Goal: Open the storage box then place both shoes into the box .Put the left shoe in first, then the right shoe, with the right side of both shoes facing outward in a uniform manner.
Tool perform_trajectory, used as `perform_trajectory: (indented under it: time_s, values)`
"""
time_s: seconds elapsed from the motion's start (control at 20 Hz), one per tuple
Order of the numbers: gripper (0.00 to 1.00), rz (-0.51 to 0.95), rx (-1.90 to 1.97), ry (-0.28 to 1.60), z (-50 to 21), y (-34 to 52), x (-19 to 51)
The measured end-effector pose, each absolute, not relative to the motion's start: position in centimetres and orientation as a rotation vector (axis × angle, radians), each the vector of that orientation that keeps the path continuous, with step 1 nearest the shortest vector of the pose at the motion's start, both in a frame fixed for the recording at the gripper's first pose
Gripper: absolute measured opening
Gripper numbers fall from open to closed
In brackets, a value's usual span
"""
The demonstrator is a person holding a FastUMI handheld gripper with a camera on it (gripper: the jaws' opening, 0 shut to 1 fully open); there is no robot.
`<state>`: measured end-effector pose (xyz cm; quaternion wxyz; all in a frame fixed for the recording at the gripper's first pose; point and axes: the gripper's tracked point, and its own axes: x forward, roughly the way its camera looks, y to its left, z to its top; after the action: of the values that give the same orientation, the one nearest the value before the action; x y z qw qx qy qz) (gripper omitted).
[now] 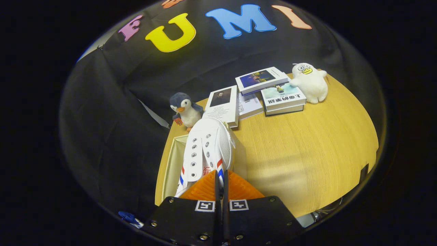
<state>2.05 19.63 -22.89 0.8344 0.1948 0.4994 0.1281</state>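
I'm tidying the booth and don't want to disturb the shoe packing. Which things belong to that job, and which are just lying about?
Job: white shoe, pinched between the gripper fingers; open storage box beneath it.

Lying about: penguin toy, white duck toy, books on the table.

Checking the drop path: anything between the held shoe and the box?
Nothing visible. The hand-held gripper is shut on the white shoe, directly over the open storage box; penguin toy and books lie beyond.
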Motion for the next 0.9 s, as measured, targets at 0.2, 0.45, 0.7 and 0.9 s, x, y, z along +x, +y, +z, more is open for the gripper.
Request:
perform_trajectory:
  time_s: [0.2, 0.45, 0.7, 0.9]
  values:
    - [0.02, 0.271, 0.368, 1.061, -23.9, 21.9, 2.1]
    - [0.41, 0.260, 0.345, 0.962, -23.4, 23.2, 3.4]
    - [0.99, 0.255, 0.283, 0.814, -19.7, 20.4, 4.8]
    - [0.99, 0.271, 0.265, 0.736, -16.6, 17.5, 4.8]
